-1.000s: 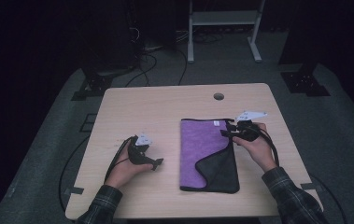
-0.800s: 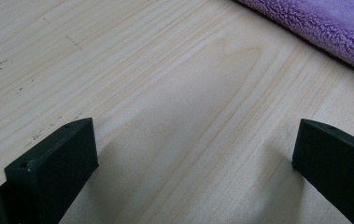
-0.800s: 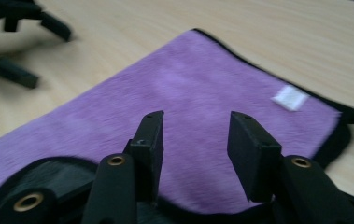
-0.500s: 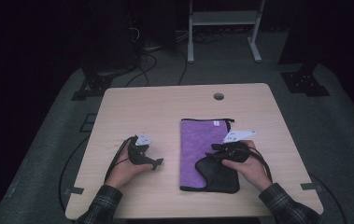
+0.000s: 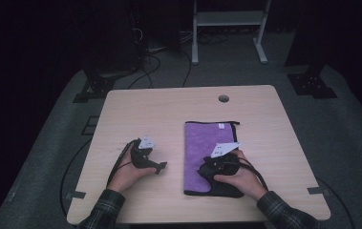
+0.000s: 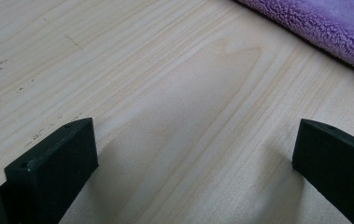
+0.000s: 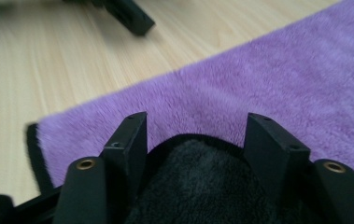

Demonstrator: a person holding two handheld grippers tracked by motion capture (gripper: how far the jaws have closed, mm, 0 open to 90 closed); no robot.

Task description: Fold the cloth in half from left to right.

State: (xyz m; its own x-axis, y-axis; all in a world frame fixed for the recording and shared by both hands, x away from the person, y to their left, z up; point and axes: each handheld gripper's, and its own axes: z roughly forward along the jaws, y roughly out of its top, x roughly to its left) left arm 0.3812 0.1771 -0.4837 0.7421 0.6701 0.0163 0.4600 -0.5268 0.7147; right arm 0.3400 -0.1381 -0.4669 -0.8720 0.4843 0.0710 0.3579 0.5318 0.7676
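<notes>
A purple towel (image 5: pixel 206 143) with a black underside lies on the right half of the wooden table (image 5: pixel 169 109). Its near part is turned over into a black fold (image 5: pixel 224 190). My right gripper (image 5: pixel 203 171) sits low over that fold. In the right gripper view the black fold (image 7: pixel 198 186) lies between the jaws of this gripper (image 7: pixel 195 135), which have just been opening, with purple pile (image 7: pixel 282 84) beyond. My left gripper (image 5: pixel 162 167) rests on bare wood left of the towel, open. In the left gripper view, its jaws (image 6: pixel 193 154) stand wide apart over the wood, and the towel's edge (image 6: pixel 324 28) shows at the upper right.
A round cable hole (image 5: pixel 223 98) sits near the table's far edge. Behind the table stand a white frame (image 5: pixel 226 19) and black stand bases (image 5: pixel 92 88), with cables on the grey floor. The left gripper's jaw (image 7: pixel 128 16) appears far off in the right gripper view.
My right hand has moved from the towel's far right edge toward the near edge and leftward, and now sits over the black fold. The left hand has stayed in place.
</notes>
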